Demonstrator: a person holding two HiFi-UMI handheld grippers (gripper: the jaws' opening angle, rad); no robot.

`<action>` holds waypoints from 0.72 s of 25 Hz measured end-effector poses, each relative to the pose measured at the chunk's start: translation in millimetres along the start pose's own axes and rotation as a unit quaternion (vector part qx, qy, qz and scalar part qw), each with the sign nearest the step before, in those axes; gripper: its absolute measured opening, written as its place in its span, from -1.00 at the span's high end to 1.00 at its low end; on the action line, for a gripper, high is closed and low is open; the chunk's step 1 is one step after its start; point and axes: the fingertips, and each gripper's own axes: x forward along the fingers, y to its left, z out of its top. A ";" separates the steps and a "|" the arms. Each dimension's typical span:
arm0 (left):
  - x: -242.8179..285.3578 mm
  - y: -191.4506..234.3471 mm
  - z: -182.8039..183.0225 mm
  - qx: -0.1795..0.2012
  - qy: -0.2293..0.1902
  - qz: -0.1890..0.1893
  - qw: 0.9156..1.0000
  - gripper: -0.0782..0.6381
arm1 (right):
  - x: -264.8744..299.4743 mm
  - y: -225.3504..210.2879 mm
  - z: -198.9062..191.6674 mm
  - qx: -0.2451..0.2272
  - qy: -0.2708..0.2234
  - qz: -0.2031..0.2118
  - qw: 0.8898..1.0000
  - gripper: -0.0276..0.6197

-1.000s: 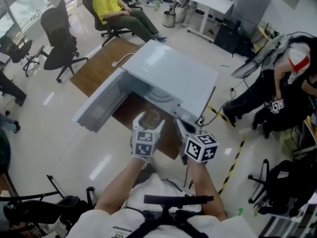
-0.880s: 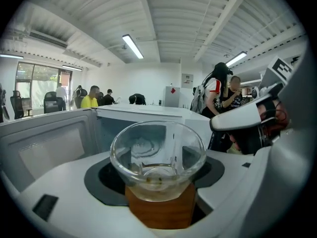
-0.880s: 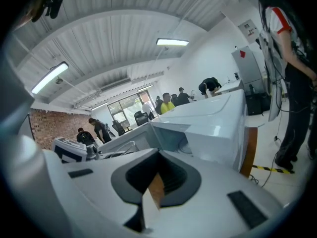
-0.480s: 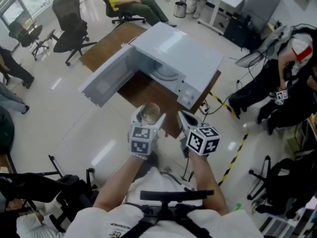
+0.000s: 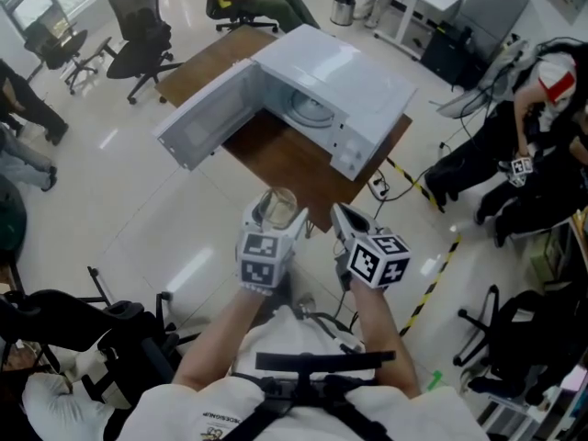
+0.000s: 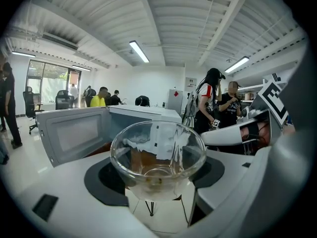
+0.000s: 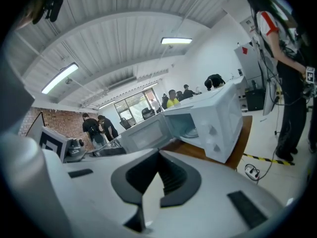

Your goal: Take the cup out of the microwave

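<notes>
A clear glass cup (image 5: 277, 207) sits between the jaws of my left gripper (image 5: 274, 220), which is shut on it, out over the floor in front of the table. In the left gripper view the cup (image 6: 157, 155) fills the middle, upright, with both pads against its sides. The white microwave (image 5: 342, 79) stands on a brown wooden table (image 5: 276, 162); its door (image 5: 204, 129) hangs open to the left and its turntable (image 5: 310, 108) is bare. My right gripper (image 5: 345, 219) is beside the left one, its jaws shut with nothing in them (image 7: 159, 155).
A power strip and cables (image 5: 378, 189) lie on the floor by the table's near corner, next to yellow-black tape (image 5: 439, 281). People (image 5: 542, 127) stand at the right. Office chairs (image 5: 140, 26) are at the far left, and dark gear (image 5: 101, 338) lies near left.
Both grippers have drawn back from the microwave toward me, the cup still in the left one. The microwave and table now lie farther off in the head view.
</notes>
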 end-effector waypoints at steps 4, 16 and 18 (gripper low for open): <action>-9.3 -4.8 2.2 0.002 -0.006 0.004 1.000 -0.19 | -12.8 0.5 3.9 0.008 -0.014 0.001 1.000 0.90; -6.1 -18.6 16.5 0.010 -0.019 -0.004 1.000 -0.19 | -24.7 -5.0 19.7 -0.026 -0.028 -0.011 0.999 0.91; -3.7 -17.3 19.3 0.010 -0.019 -0.005 1.000 -0.19 | -22.0 -4.2 21.8 -0.026 -0.028 -0.009 0.999 0.91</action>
